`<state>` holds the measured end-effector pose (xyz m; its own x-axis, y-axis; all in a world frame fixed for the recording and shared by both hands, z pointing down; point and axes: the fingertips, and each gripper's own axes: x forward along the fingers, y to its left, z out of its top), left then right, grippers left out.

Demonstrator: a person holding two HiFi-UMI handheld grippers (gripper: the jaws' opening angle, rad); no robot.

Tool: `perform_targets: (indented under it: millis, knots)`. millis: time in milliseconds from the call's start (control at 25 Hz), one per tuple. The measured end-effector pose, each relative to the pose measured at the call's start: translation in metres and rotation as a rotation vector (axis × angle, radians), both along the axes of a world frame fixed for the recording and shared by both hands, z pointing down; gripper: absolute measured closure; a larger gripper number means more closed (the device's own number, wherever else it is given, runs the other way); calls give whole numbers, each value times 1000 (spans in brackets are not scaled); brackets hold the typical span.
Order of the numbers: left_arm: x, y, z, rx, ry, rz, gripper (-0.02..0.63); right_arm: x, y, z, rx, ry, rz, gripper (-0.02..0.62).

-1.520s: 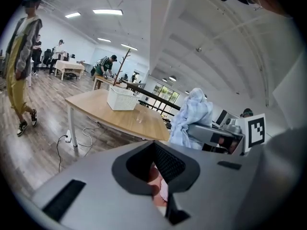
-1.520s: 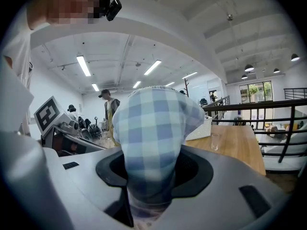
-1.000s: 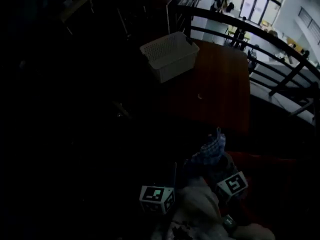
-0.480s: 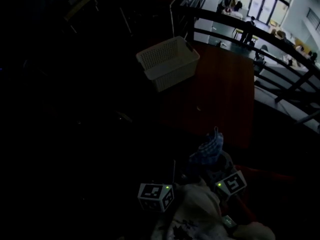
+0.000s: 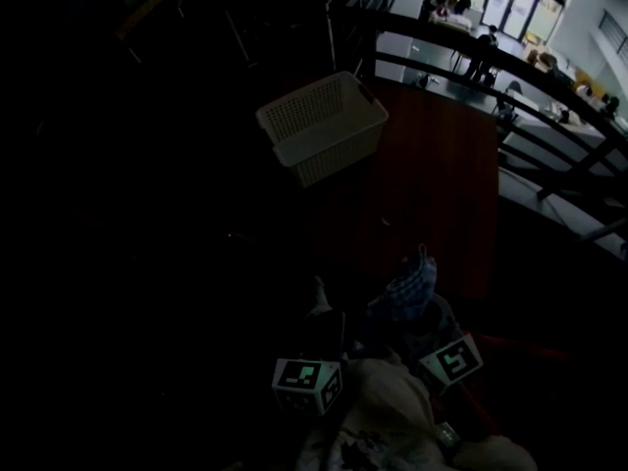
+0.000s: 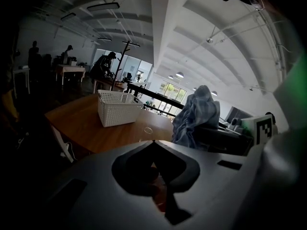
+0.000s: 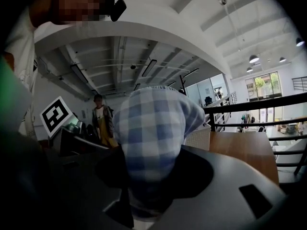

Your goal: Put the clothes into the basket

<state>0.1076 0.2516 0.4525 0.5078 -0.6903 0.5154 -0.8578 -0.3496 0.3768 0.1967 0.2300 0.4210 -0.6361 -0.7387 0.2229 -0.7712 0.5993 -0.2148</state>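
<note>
Right gripper (image 5: 417, 327) pinching checked cloth (image 5: 410, 287); left gripper (image 6: 153, 143) pressed together, empty; basket (image 5: 339, 155) far ahead, slightly left, on table (image 5: 442, 194); 1 cloth carried.

Blue-and-white check on garment (image 7: 153, 133). White, fine perforated lattice on basket (image 6: 117, 108). Warm brown wood grain on table (image 6: 81, 123). Black-and-white square patterns on marker cubes (image 5: 307, 386). Plain black on railing (image 7: 259, 103). Plain white on ceiling (image 6: 192, 32).

Head view steeply down; gripper views forward, low; basket (image 5: 334, 150) probably in all three
</note>
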Motion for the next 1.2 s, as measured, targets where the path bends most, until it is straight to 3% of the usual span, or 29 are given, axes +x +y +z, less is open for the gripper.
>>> perform_targets:
  millis: [400, 1200]
  knots:
    - [-18, -67, -9, -5, 5, 37, 609, -6, -55, 0, -26, 6, 43, 383]
    - [-94, -215, -33, 6, 60, 122, 609, -83, -195, -28, -12, 55, 132, 383]
